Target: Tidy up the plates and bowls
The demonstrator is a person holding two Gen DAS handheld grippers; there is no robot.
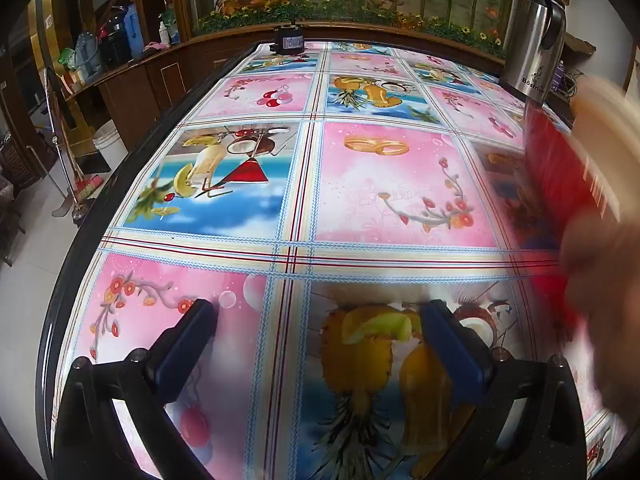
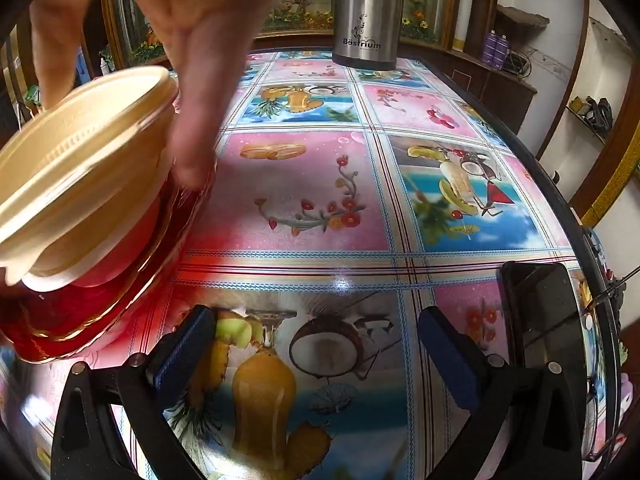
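A bare hand holds a tilted stack of dishes at the left of the right wrist view: cream bowls over red plates, just above the table. The same stack shows blurred at the right edge of the left wrist view, with the cream bowls above the red plates and the hand below. My left gripper is open and empty over the table. My right gripper is open and empty, to the right of the stack.
The table has a glossy patterned cloth. A steel thermos stands at the far side, also seen in the left wrist view. A black phone lies near the table's right edge. A small black device sits at the far end.
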